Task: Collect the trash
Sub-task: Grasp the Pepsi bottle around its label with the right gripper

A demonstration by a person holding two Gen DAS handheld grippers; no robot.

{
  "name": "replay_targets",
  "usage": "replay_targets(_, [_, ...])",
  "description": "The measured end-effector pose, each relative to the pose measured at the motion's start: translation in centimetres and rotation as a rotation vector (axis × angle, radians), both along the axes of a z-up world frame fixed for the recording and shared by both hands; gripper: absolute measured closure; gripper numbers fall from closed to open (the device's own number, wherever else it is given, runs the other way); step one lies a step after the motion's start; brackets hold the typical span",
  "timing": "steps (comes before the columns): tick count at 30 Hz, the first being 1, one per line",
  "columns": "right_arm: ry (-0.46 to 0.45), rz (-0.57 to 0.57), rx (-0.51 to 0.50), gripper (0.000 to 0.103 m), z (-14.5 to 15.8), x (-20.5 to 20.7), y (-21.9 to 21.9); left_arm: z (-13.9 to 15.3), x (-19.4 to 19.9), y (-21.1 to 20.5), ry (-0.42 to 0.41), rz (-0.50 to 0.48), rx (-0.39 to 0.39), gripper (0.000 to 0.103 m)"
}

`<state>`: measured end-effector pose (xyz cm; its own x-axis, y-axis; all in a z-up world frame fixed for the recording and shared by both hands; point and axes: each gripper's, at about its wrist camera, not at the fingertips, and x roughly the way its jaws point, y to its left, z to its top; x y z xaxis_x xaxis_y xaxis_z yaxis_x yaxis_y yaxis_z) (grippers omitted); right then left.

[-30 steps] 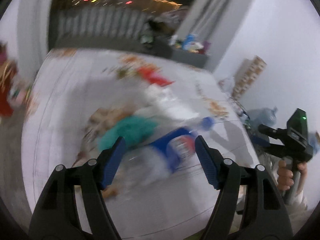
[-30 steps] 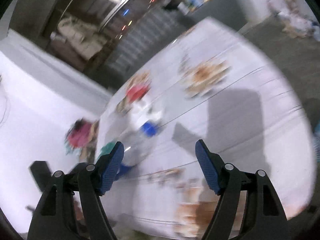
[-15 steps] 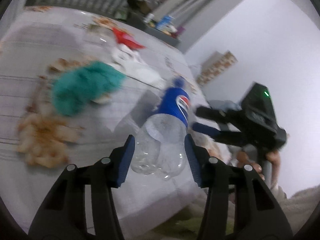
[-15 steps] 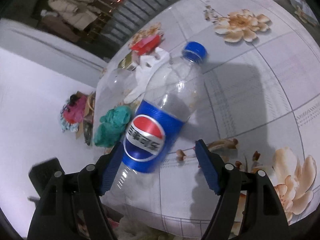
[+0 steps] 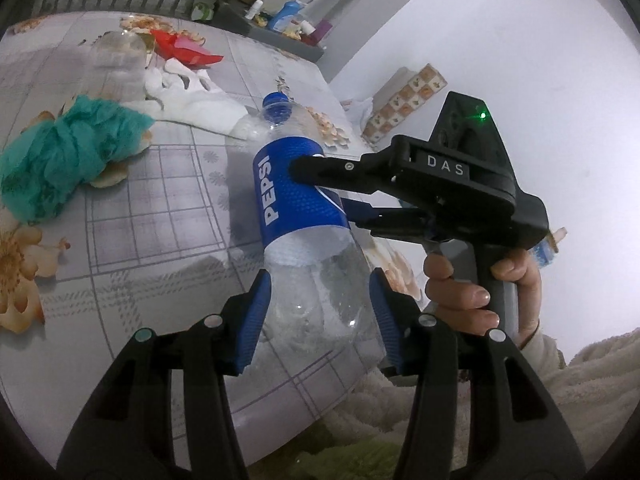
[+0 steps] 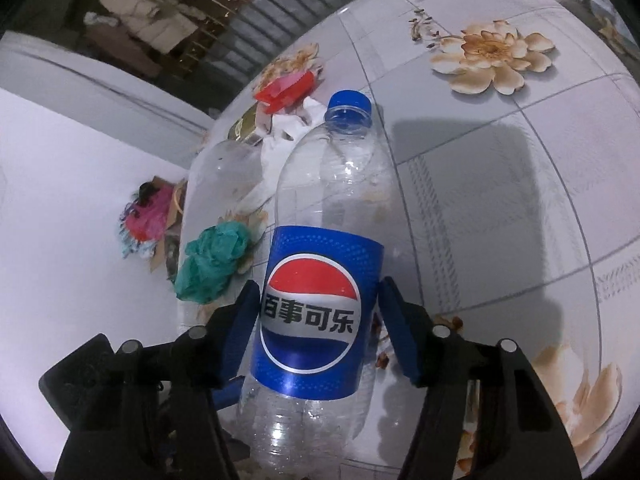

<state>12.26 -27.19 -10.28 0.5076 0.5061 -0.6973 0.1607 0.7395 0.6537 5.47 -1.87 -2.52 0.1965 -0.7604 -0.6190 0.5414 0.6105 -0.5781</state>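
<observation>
An empty Pepsi bottle (image 5: 296, 192) (image 6: 316, 312) with a blue cap lies on the flowered tablecloth (image 5: 160, 220) near the table's edge. My left gripper (image 5: 320, 312) is shut on the bottle's clear base, with a blue pad against each side. My right gripper (image 5: 320, 188) (image 6: 320, 300) straddles the blue label from the other side. Its jaws are closing. The left pad is at the label's edge and a thin gap shows at the right pad. A hand (image 5: 460, 300) holds the right gripper's handle.
On the table beyond the bottle lie a crumpled teal bag (image 5: 60, 160) (image 6: 216, 256), white tissue (image 5: 192, 96), a red wrapper (image 5: 184, 48) and a clear bottle (image 5: 116, 52) (image 6: 224, 176). A pink heap (image 6: 148, 216) sits on the floor by the wall.
Both grippers have come down to the Pepsi bottle. The left jaws narrowed onto its base. The right gripper moved in over the label and its jaws narrowed.
</observation>
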Motion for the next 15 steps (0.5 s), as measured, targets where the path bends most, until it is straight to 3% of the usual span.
replay_targets(6, [-0.033, 0.065, 0.037, 0.044, -0.5, 0.1, -1.1, 1.4, -1.7, -1.5, -0.026, 0.036, 0.099, 0.055])
replay_targets(15, [-0.121, 0.137, -0.008, 0.044, -0.2, -0.2, -3.0, 1.7, -3.0, -3.6, 0.05, 0.11, 0.123, 0.055])
